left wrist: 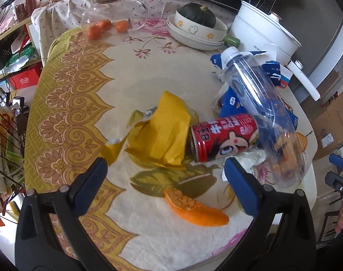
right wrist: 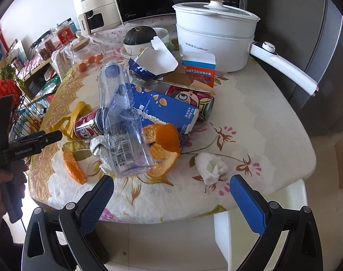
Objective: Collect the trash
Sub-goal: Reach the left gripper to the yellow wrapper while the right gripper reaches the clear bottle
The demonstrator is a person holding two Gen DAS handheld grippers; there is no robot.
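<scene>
In the left wrist view, the left hand-held gripper (left wrist: 165,181) is hovering over the near part of the tabletop (left wrist: 85,85) with its blue pads spread wide and nothing between them. It is looking down on a loose heap of trash, which is probably why it is held this low and this open: any piece could be taken from here. A strip of orange peel (left wrist: 195,207) is lying nearest, just ahead of the pads, its long axis running left to right. Beyond it a crumpled yellow wrapper (left wrist: 164,133) is touching a red can (left wrist: 225,137) that is lying on its side, open end facing the wrapper. A clear plastic bottle (left wrist: 264,113) is leaning across the heap, white cap pointing away to the far side, base toward the camera.

In the right wrist view, the right hand-held gripper (right wrist: 171,193) is likewise standing open and empty, just off the tabletop's near edge. The bottle (right wrist: 121,131) is resting over a blue carton (right wrist: 169,110) and a curled orange peel (right wrist: 164,149), its base toward this gripper (a ready end to pinch, I judge). A crumpled white tissue (right wrist: 211,168) is lying alone just beyond the pads. A second red can (right wrist: 194,99) is lying behind the carton. At the left edge, a hand is gripping the other tool's handle.
</scene>
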